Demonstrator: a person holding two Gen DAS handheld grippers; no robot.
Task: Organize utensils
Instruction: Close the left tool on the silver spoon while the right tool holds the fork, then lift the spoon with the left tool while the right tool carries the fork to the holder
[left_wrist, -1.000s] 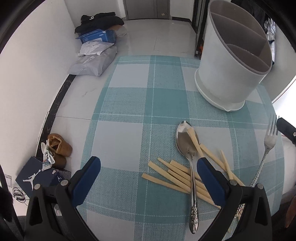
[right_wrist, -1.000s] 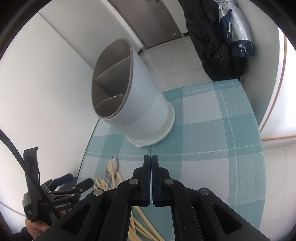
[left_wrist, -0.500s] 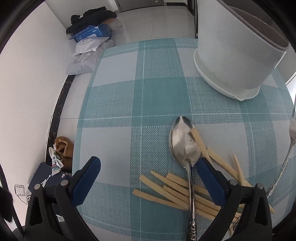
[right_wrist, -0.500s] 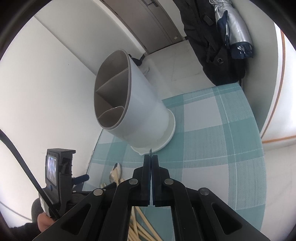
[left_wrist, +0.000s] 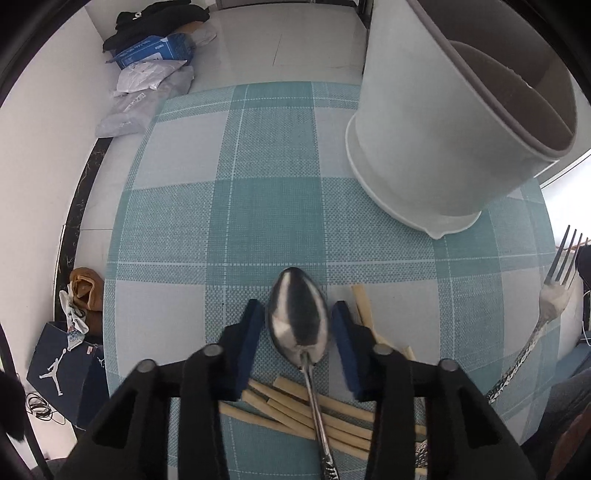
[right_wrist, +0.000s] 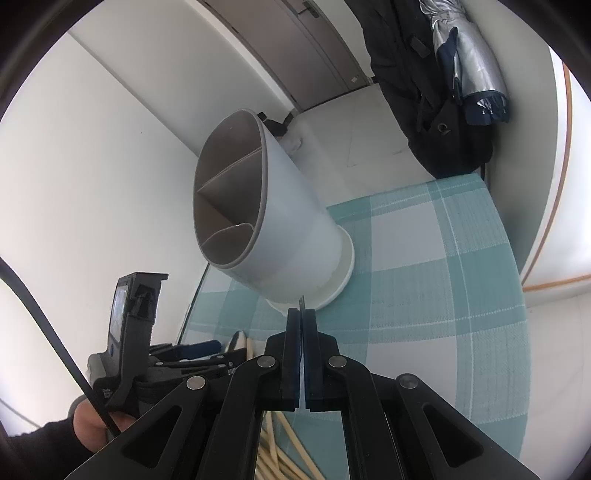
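A silver spoon (left_wrist: 299, 325) lies on the teal checked mat, bowl pointing away, over several bamboo chopsticks (left_wrist: 295, 404). My left gripper (left_wrist: 298, 314) is low over the mat with its blue pads on either side of the spoon bowl, a small gap on each side. My right gripper (right_wrist: 302, 314) is shut on a silver fork; only the tine tips show past the pads. The fork (left_wrist: 554, 291) shows lifted at the right edge of the left wrist view. The white divided utensil holder (left_wrist: 454, 122) stands beyond; it also shows in the right wrist view (right_wrist: 273, 218).
The mat (left_wrist: 236, 206) covers a round table whose edge curves at the left. On the floor lie bags and a box (left_wrist: 147, 74) and a shoe box (left_wrist: 62, 369). A dark jacket and umbrella (right_wrist: 454, 81) hang behind the table.
My left gripper has moved forward and down to the spoon and its jaws have narrowed around the bowl. The right gripper has lifted with the fork toward the holder.
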